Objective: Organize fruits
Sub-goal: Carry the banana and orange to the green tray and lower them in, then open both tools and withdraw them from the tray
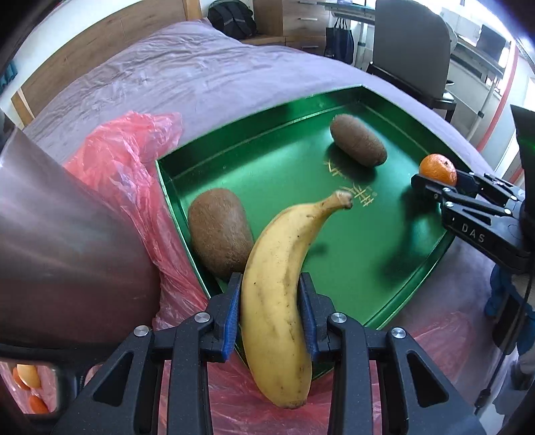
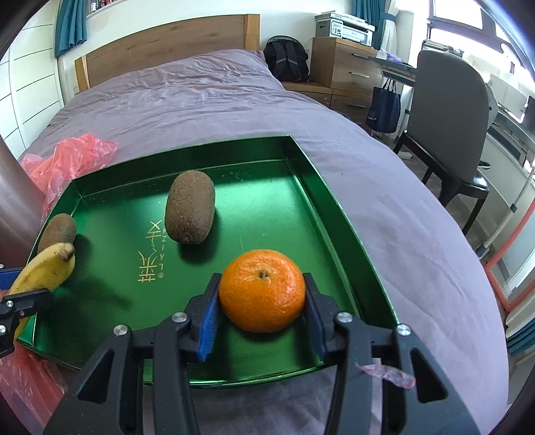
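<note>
Lower long yellow banana (image 1: 277, 294), clamped in left claw (image 1: 270, 313), flat beside near-left kiwi; set round orange mandarin (image 2: 262, 290) (right claw (image 2: 261, 313) gripping it) near shiny green metal tray's (image 2: 337, 214) right edge.

Bright daylight floods in from windows (image 2: 468, 20) at right, blowing them out; soft shadows and glare mark the green tray (image 2: 267, 200); fisheye edges bend and darken.

Banana (image 1: 274, 301) hiding part of the near kiwi (image 1: 217, 231), its lower end being cut off by the left edge in the right wrist view, small mirror (image 1: 30, 384) showing blurred, unidentifiable orange fruit
</note>
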A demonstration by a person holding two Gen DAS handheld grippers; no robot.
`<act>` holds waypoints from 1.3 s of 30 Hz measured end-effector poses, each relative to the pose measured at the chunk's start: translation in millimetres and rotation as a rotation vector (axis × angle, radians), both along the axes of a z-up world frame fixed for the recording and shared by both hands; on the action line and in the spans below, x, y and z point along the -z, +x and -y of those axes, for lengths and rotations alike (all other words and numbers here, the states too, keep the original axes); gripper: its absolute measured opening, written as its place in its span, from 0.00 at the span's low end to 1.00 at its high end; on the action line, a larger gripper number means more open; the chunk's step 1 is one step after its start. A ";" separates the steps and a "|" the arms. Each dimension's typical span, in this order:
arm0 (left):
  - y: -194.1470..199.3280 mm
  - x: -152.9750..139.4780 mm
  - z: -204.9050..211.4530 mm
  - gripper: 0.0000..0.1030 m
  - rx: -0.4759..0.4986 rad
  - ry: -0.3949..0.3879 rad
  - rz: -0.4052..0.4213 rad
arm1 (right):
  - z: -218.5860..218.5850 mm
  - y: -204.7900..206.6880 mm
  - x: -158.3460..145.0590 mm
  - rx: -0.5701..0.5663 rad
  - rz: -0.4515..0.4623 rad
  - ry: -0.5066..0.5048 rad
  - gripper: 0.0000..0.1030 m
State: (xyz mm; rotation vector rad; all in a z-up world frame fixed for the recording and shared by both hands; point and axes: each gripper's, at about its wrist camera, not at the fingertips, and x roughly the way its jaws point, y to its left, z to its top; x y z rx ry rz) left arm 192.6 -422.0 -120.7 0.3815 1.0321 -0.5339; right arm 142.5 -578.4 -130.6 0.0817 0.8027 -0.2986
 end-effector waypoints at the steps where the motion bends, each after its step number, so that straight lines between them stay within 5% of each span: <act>1: -1.3 2.2 1.3 0.28 0.002 0.008 0.005 | -0.1 -0.2 0.6 0.001 0.000 0.000 0.25; 11: -6.3 0.6 3.1 0.28 0.027 0.023 0.024 | -6.4 1.5 5.4 -0.014 -0.035 -0.019 0.26; 17: -6.9 -15.5 -6.2 0.40 0.029 0.010 0.048 | -9.7 -1.7 1.1 -0.005 -0.043 -0.021 0.42; 19: -8.9 -23.0 -11.3 0.43 0.020 0.001 0.054 | -10.2 -7.5 -4.7 0.004 -0.030 -0.024 0.59; 25: -31.3 -53.4 -29.9 0.53 0.027 -0.042 0.086 | -15.6 -36.2 -33.4 0.025 0.036 -0.020 0.69; 39: -105.4 -110.8 -105.4 0.68 0.045 -0.073 0.188 | -62.7 -113.7 -84.8 0.066 0.125 0.052 0.72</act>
